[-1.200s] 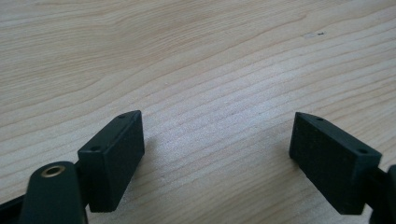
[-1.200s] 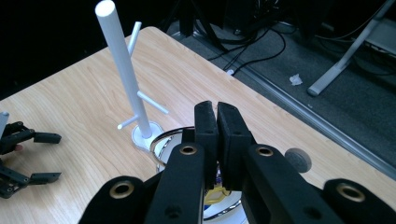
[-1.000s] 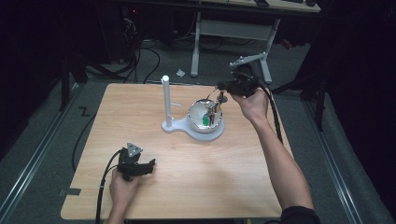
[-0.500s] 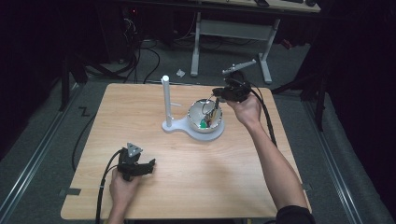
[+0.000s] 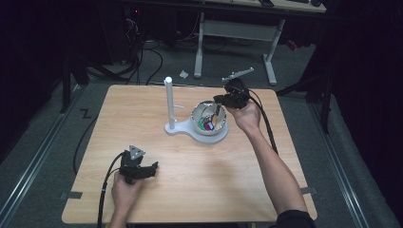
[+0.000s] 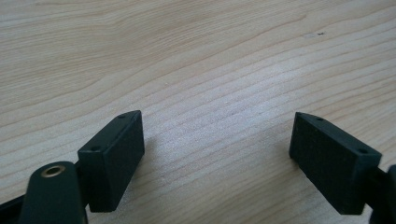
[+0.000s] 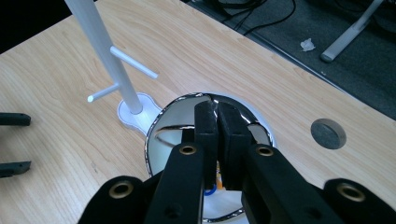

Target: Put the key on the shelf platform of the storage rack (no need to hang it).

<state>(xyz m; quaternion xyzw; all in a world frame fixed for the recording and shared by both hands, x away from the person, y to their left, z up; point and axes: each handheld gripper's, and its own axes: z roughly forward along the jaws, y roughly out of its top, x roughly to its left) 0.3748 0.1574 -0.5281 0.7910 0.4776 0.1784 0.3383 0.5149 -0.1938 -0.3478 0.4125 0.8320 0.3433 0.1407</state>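
A shiny metal bowl [image 5: 197,116] stands on a white base beside a white post [image 5: 168,97] with short pegs. Small coloured pieces [image 5: 205,126], green and purple among them, lie in the bowl. My right gripper [image 5: 219,101] hangs over the bowl's right rim, tips pointing down into it. In the right gripper view the right gripper [image 7: 217,109] has its jaws pressed together with nothing between them, above the bowl's rim [image 7: 156,133] and near the post [image 7: 100,42]. My left gripper [image 5: 153,169] rests on the table's near left. In its own view the left gripper [image 6: 217,149] is open over bare wood.
The wooden table [image 5: 266,156] has a round grey cap [image 7: 328,133] set in it to the right of the bowl. Cables and metal desk legs [image 5: 268,57] lie on the dark floor behind the table. The left gripper's jaw tips [image 7: 14,119] show far off at the left edge.
My right gripper has come down and slightly left, from above the bowl's far right to just over its rim. The left gripper has stayed in place.
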